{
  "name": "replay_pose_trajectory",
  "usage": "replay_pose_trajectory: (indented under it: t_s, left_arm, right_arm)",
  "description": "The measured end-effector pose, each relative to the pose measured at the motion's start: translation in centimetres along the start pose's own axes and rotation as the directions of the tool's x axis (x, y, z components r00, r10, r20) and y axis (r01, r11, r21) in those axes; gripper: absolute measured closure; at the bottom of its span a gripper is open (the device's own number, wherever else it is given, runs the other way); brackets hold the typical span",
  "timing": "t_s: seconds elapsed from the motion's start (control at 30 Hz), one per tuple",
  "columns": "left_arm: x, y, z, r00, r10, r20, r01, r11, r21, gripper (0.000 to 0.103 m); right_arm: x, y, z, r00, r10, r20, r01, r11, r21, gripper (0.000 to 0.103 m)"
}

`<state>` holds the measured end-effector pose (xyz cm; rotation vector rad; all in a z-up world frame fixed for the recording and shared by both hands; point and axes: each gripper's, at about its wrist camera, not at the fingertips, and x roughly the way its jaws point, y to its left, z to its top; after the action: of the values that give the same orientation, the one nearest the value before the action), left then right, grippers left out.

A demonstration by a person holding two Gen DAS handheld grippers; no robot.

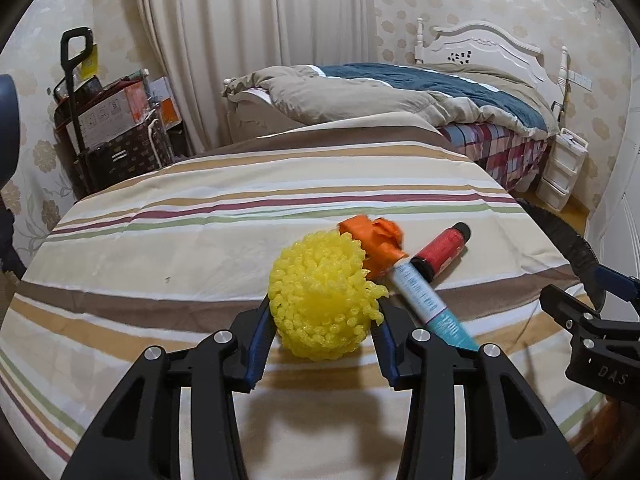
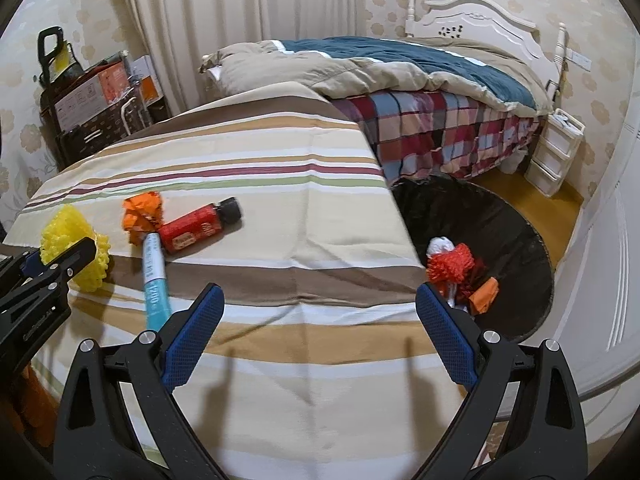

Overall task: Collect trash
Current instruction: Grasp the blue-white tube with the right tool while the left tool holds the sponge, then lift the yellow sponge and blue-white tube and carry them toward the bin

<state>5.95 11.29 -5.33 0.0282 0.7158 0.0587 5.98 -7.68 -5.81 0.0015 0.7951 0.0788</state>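
Yellow ball (image 1: 320,300): a knobbly yellow plastic-mesh ball on the striped cloth, toward the table's near edge and left of the other pieces; it sits between the left gripper's two fingers, and the blue pads lie against its sides.
Left gripper (image 1: 322,322): fingers closed partway around the yellow ball, low over the cloth; whether the ball is lifted off the cloth cannot be told.
Orange wad (image 1: 376,246): crumpled orange paper just behind and to the right of the yellow ball, touching the tube.
Tube (image 1: 424,304): white and teal, lying slanted beside the ball, its far end against the orange wad and the red bottle.
Red bottle (image 2: 198,228): red body, black cap, lying on its side just right of the orange wad, near the middle of the cloth.
Right gripper (image 2: 318,304): fingers spread wide with nothing between them, held above the near right part of the table.
Trash bin (image 2: 520,216): round, lined with black, standing on the floor just off the table's right edge.
Bin contents (image 2: 452,266): a red mesh ball, white scraps and an orange piece lying together inside.
Table (image 2: 280,152): covered by a cloth striped in beige, brown, maroon and green.
Bed (image 2: 420,80): behind the table, with a teal and tan quilt, a plaid sheet and a white headboard.
Drawer unit (image 2: 554,152): small, white, on the floor beside the bed.
Boxes and cart (image 1: 108,120): stacked in the far left corner by the curtain.
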Motion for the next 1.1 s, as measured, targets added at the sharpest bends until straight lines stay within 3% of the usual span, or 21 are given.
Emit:
replay_pose_trajectory:
  t_s: [0.47, 0.57, 0.63, 0.73, 0.87, 1.03, 1.1]
  left_arm:
    - [-1.8, 6.3, -1.6, 0.987, 0.158, -0.006, -0.158, 0.987, -0.042, 0.059]
    - [-1.6, 7.4, -1.8, 0.986, 0.165, -0.020, -0.166, 0.984, -0.066, 0.059]
    - [-1.5, 7.7, -1.8, 0.986, 0.163, -0.026, -0.165, 0.983, -0.075, 0.059]
    - [-1.6, 7.9, -1.9, 0.987, 0.156, -0.024, -0.158, 0.984, -0.085, 0.059]
    - [-1.6, 7.9, -1.9, 0.990, 0.140, -0.022, -0.141, 0.986, -0.093, 0.059]
    - [-1.4, 7.7, -2.2, 0.994, 0.108, -0.035, -0.111, 0.988, -0.108, 0.059]
    - [-1.6, 7.5, -2.2, 0.994, 0.108, -0.033, -0.111, 0.988, -0.105, 0.059]
  right_arm:
    - [1.5, 7.9, 0.3, 0.990, 0.126, -0.066, -0.135, 0.979, -0.153, 0.011]
    - [1.8, 9.5, 0.4, 0.987, 0.137, -0.082, -0.151, 0.971, -0.187, 0.027]
    - [2.3, 10.6, 0.3, 0.984, 0.144, -0.103, -0.163, 0.965, -0.206, 0.031]
    - [2.7, 11.2, 0.2, 0.981, 0.149, -0.125, -0.174, 0.960, -0.218, 0.052]
    - [3.0, 11.2, 0.0, 0.978, 0.155, -0.141, -0.184, 0.958, -0.219, 0.068]
    - [2.7, 11.1, -0.2, 0.976, 0.165, -0.141, -0.193, 0.957, -0.215, 0.083]
    - [2.6, 11.0, -0.2, 0.975, 0.172, -0.142, -0.199, 0.957, -0.211, 0.084]
